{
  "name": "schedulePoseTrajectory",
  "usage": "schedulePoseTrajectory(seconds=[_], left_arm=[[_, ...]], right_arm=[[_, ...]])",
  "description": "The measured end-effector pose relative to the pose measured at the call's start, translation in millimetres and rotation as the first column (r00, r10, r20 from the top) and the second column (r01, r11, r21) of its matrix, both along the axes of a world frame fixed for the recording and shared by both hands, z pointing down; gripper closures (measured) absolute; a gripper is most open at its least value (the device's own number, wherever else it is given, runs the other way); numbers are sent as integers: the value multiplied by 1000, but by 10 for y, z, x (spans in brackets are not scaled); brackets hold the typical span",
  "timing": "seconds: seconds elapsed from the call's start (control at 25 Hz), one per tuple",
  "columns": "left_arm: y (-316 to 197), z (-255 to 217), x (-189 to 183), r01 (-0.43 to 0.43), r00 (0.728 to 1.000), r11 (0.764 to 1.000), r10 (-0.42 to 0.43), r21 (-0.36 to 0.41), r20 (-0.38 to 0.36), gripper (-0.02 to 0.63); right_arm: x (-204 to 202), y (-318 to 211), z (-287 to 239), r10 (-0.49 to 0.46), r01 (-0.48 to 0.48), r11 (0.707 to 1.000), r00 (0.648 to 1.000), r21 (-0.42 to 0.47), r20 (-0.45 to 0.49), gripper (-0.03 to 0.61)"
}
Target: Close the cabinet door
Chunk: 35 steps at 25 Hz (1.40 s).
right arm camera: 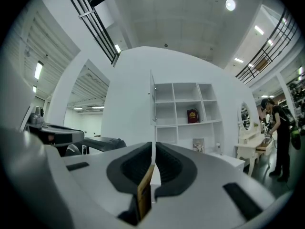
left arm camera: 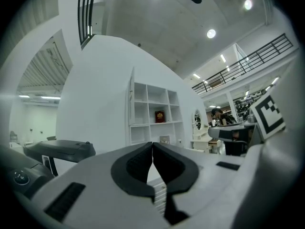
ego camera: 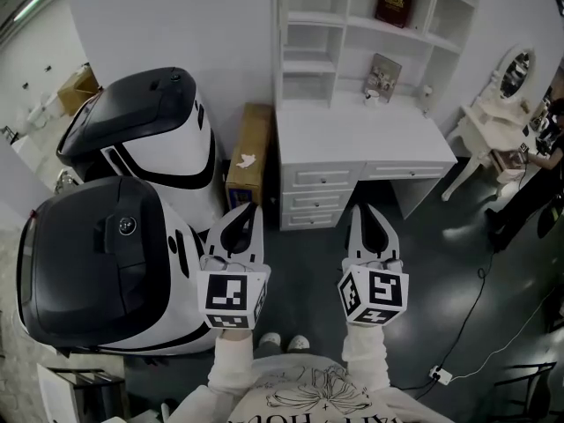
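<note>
White left claw (ego camera: 247, 211), right claw (ego camera: 366, 214); cream sleeves (ego camera: 231, 364).

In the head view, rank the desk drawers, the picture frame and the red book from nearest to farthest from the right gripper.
1. Desk drawers: just ahead of the right gripper, slightly left.
2. Picture frame: on the desktop, beyond the drawers.
3. Red book: upper shelf, farthest back.

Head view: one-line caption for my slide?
Left tool and right tool, both shut, face the white desk; the cabinet door above stands open.
</note>
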<state>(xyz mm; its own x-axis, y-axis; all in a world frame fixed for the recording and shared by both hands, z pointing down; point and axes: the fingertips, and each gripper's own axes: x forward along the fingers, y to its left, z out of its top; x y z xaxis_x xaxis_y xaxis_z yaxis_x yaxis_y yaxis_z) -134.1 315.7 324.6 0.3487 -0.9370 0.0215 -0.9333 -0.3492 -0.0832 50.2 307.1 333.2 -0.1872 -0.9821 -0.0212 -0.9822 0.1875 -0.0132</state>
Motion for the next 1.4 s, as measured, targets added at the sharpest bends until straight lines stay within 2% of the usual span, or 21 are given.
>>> schedulePoseTrajectory(seconds=[0.4,0.72,0.96,1.4], left_arm=[[8,127,160,30,1000,999,-30,-27,2,609],[-265,192,233,31,1000,999,-31,-39,2,609],[-724,217,250,28,1000,999,-28,-34,-3,609],[-1878,84,210,11,1000,1000,-11,-11,-26,609]], right_arm=[[251,-78,167,-5,6,999,1000,-36,6,555],[335,-351,211,1,0,999,1000,-44,11,555],[336,-799,220,-3,3,999,1000,-35,7,555],[190,-1923,15,-18,17,1000,999,-6,-27,555]])
